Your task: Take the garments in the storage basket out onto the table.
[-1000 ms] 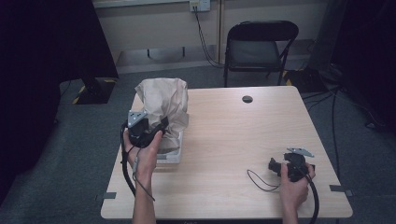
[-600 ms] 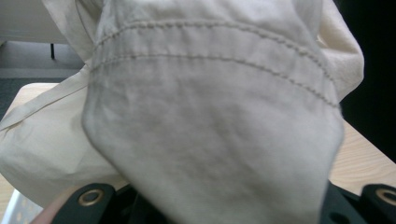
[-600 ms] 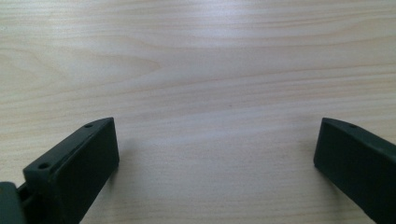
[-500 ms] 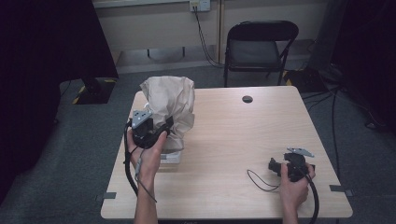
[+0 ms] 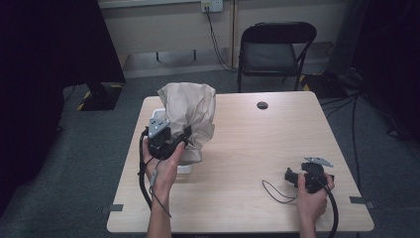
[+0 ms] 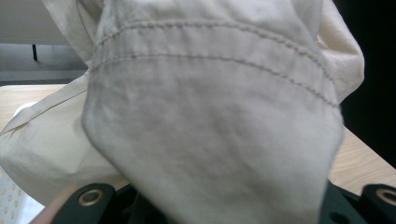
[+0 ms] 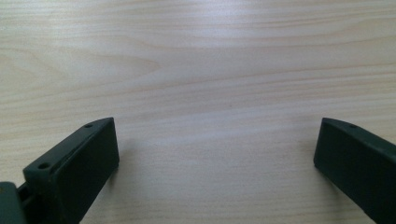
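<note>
Left gripper (image 5: 184, 137) clamped on a fold of the beige cloth (image 5: 190, 111) — lifted off the tabletop (image 5: 257, 148) near its left edge, above a white perforated basket (image 5: 184, 167). Right gripper (image 5: 292, 177) resting wide open near the right front corner, nothing between the jaws. Lifting step, probably; next, raising the cloth clear and finding a second corner.

Dim room with black corners in the high view; the desk (image 5: 247, 148) is evenly lit from above, soft shadows; the beige cloth (image 6: 210, 116) is close and soft in focus; wood grain under the right tongs (image 7: 215, 154) slightly glary
</note>
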